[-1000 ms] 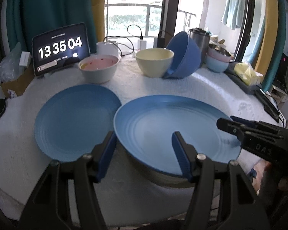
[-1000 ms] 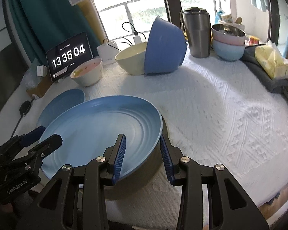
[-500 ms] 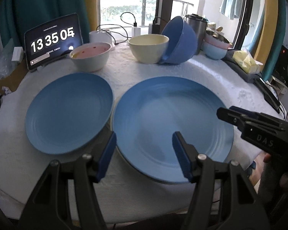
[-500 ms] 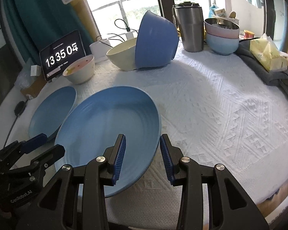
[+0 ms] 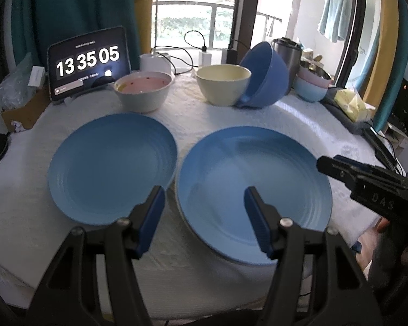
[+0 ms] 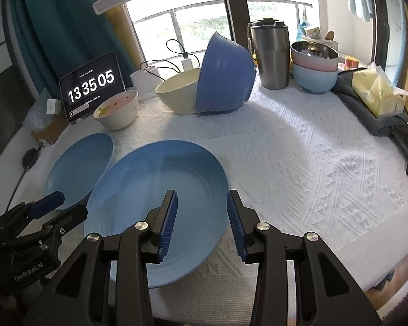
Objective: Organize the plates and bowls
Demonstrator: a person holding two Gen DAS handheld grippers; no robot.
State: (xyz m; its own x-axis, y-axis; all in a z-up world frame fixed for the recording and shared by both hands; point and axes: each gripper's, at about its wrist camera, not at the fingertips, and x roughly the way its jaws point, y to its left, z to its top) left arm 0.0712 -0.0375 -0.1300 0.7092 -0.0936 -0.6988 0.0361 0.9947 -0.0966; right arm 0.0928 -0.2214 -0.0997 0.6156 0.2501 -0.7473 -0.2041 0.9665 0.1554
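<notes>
On your far left, a tablet clock (image 5: 88,63) reads 13 35 05 at the back of the bench (image 6: 299,163), beside a white bowl with a pink inside (image 5: 143,91). In front of it lies the smaller blue plate (image 5: 111,167), flat on the white cloth. Your left gripper (image 5: 205,218) hangs wide apart and holds nothing, over the gap between this plate and the larger blue plate (image 5: 254,190) just beside it. Farther back, a cream bowl (image 5: 223,82) has a blue bowl (image 5: 268,78) tipped against it. Your right gripper (image 6: 201,222) is spread wide, also holding nothing, straddling the larger plate's near right rim.
</notes>
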